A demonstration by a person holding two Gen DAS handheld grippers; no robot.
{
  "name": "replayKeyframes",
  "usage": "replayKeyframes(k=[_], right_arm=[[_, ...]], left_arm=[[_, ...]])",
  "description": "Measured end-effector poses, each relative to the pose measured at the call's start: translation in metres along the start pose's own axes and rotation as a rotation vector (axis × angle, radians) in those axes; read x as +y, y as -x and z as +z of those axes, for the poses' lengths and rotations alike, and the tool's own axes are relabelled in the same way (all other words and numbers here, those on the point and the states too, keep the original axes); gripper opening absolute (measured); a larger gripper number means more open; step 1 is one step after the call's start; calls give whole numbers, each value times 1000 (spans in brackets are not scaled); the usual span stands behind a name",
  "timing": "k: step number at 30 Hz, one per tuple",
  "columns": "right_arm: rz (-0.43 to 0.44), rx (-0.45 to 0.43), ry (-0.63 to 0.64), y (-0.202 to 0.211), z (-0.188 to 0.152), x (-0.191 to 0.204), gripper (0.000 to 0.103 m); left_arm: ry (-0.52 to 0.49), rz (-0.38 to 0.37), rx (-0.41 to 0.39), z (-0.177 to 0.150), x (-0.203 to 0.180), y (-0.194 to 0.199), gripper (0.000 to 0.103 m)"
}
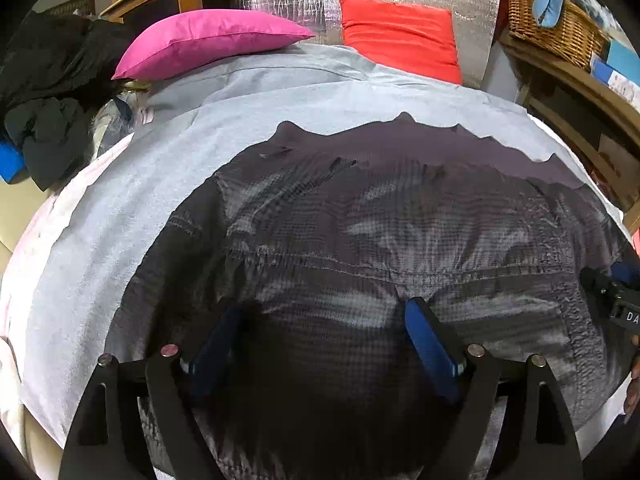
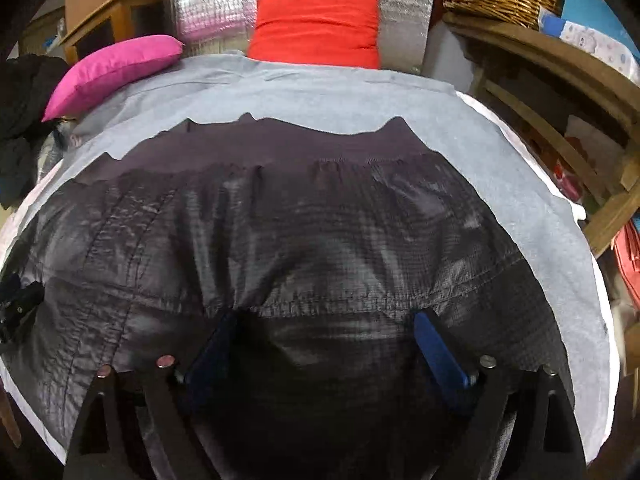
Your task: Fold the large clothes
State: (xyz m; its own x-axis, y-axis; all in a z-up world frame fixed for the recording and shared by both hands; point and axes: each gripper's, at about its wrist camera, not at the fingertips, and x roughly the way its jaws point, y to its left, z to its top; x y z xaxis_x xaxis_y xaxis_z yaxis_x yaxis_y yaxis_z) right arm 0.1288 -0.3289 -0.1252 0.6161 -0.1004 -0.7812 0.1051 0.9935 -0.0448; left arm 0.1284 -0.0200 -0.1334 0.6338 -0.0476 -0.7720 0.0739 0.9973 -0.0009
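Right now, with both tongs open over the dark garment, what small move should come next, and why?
Probably lower the left tongs and right tongs onto the near seam of the dark garment and close: both stand open, empty, and the garment lies flat on the grey sheet.

A bed is covered by a light grey sheet point(image 1: 132, 216), and a dark grey ripstop garment point(image 1: 360, 240) is spread flat on its near part, the elastic waistband turned to the far side. At the far left a pink pillow point(image 1: 208, 40) is laid on the sheet; at the far middle a red cushion point(image 2: 316, 28) is propped upright.
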Motion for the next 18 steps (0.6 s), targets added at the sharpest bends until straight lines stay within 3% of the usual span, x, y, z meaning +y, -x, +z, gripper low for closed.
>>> replayKeyframes(k=[6, 8, 11, 14, 18], right_arm=[[-9, 10, -11, -6, 8, -4, 97], [-5, -12, -38, 10, 6, -5, 97], [46, -95, -58, 47, -7, -7, 97], [43, -158, -52, 78, -26, -5, 97], [11, -180, -66, 89, -58, -5, 97]], left_arm=[[15, -2, 10, 0, 1, 1, 87], [31, -7, -3, 1, 4, 14, 87], [10, -6, -70, -2, 3, 39, 87], [-30, 14, -131, -14, -2, 58, 87], [-39, 33, -78, -34, 1, 44, 87]])
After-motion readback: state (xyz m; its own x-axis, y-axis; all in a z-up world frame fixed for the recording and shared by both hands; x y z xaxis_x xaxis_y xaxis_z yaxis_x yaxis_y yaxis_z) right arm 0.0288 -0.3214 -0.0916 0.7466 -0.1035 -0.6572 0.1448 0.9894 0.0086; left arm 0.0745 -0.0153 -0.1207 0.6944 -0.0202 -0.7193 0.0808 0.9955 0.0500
